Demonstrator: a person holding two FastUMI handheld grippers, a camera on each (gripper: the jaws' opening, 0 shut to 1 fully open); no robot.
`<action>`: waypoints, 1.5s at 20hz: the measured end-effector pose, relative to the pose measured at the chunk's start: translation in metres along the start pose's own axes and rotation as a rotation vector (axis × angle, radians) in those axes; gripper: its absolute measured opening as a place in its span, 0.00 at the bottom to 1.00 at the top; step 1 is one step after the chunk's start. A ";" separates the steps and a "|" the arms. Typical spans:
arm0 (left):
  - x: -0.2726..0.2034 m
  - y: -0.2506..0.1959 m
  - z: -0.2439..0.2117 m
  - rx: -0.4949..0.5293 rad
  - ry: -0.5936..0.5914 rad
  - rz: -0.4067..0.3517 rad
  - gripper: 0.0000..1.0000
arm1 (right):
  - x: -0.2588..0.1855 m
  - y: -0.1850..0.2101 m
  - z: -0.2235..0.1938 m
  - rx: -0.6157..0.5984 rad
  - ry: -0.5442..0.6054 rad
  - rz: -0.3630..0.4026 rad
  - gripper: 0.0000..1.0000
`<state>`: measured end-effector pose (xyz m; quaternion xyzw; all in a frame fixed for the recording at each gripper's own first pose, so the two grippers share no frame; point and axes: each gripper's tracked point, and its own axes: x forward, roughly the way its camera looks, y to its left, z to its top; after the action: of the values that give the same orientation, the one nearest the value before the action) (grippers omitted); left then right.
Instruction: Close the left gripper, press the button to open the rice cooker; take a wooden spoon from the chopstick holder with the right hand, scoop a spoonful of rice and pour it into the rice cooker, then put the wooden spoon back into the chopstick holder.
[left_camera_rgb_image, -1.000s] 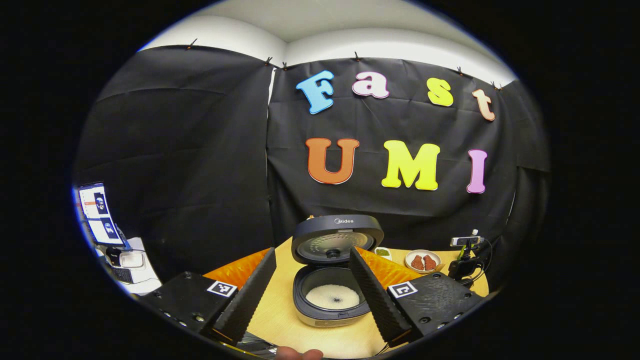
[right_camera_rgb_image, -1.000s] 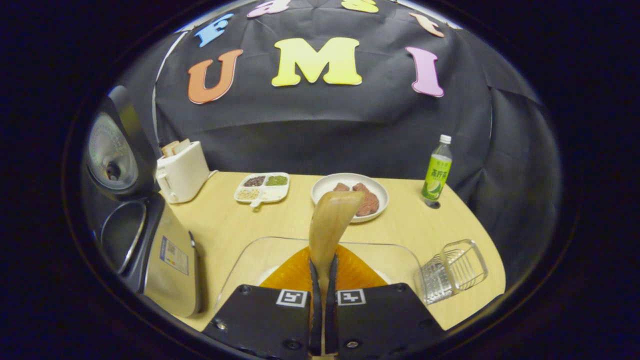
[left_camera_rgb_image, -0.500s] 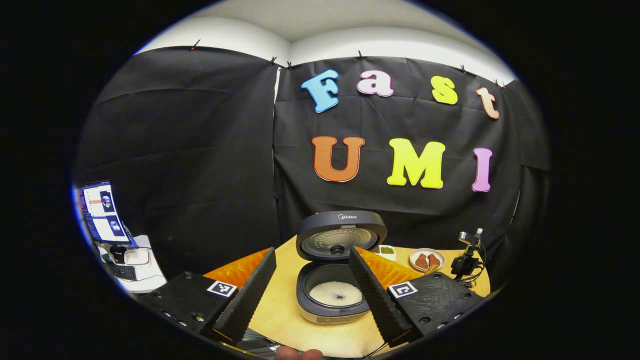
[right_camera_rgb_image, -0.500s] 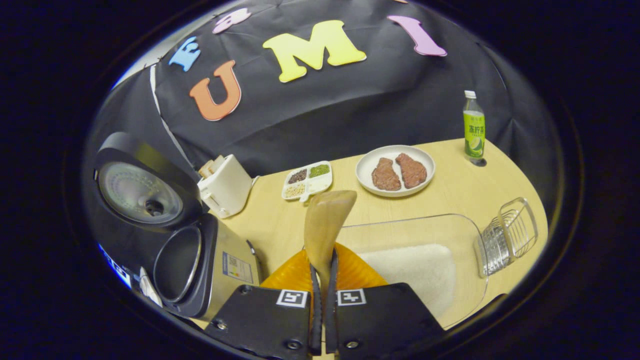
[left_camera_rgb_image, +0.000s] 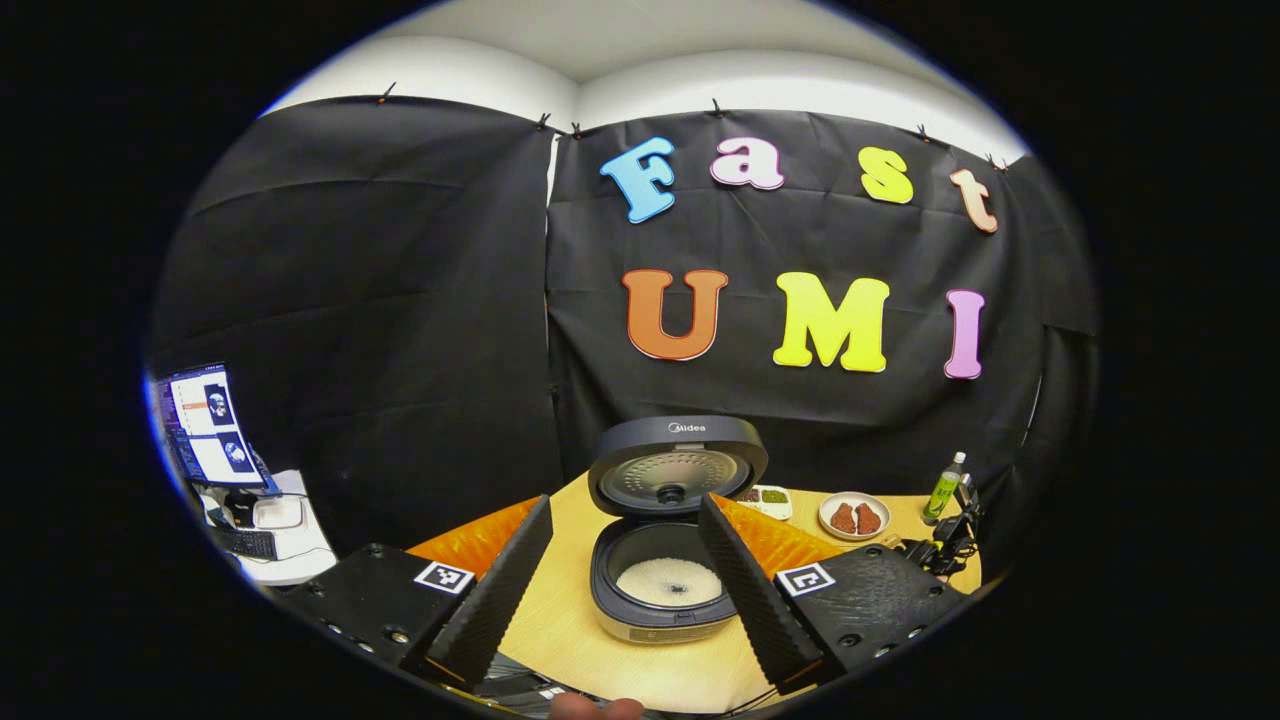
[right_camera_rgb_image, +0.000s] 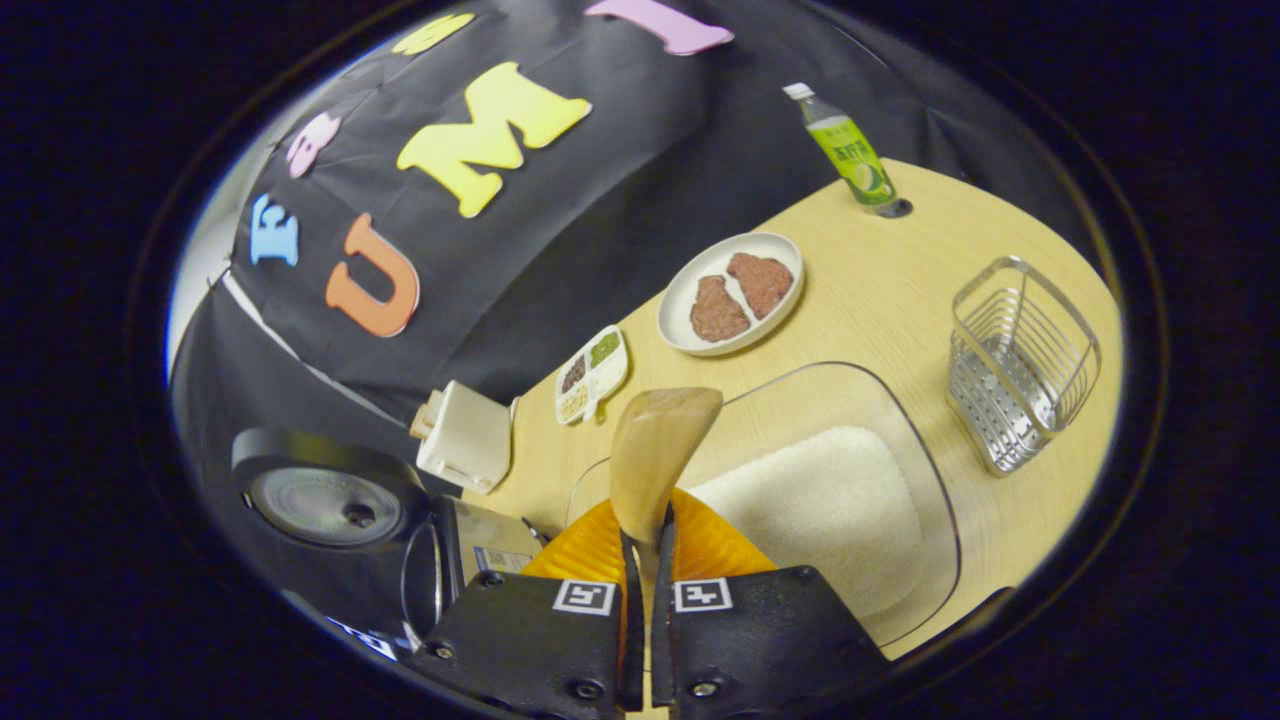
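My right gripper (right_camera_rgb_image: 645, 560) was clamped on the handle of the wooden spoon (right_camera_rgb_image: 655, 450), both fingers pinching it so the bowl stood out ahead at twelve o'clock, rolled over the clear tray of rice (right_camera_rgb_image: 815, 505) at about two o'clock. I judged the firm pinch was there to keep the spoon from twisting during the scoop. The bowl looked empty as far as I could see, so the spoonful was not yet taken. The wire chopstick holder (right_camera_rgb_image: 1020, 365) stood on the bench (right_camera_rgb_image: 900, 290) at three o'clock, just beyond the tray, close for the return. Farther off sat the plate of meat (right_camera_rgb_image: 732, 292) at one o'clock, the green bottle (right_camera_rgb_image: 848, 150) beyond it, and the small divided dish (right_camera_rgb_image: 592, 372) and the white toaster (right_camera_rgb_image: 462, 440) at eleven.

My left gripper (left_camera_rgb_image: 625, 575) hung spread wide and holding nothing, framing the rice cooker (left_camera_rgb_image: 665, 560) at twelve o'clock. Its lid stood up and white rice lay in the pot, so the button step was done; I took the left gripper to be parked clear of the pour.

Against half a second earlier, my right gripper had rolled further: the bench tilted more steeply, the rice cooker slid lower to eight o'clock, and more of the rice bed lay under the spoon. The left gripper view had barely shifted, though the bottle now showed at its right.
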<state>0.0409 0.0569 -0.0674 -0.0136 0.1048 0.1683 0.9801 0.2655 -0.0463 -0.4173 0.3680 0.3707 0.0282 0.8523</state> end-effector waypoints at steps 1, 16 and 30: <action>0.000 0.000 0.000 -0.003 0.002 0.002 0.95 | -0.002 -0.006 0.006 0.048 -0.005 0.010 0.08; -0.004 -0.038 -0.001 -0.023 0.002 -0.060 0.95 | -0.100 0.042 0.112 0.223 -0.144 0.243 0.08; -0.053 0.043 -0.008 -0.070 -0.032 0.081 0.95 | -0.064 0.257 0.018 -0.145 0.020 0.392 0.08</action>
<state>-0.0243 0.0797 -0.0635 -0.0408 0.0834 0.2115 0.9729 0.2882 0.1089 -0.2033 0.3706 0.2975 0.2237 0.8509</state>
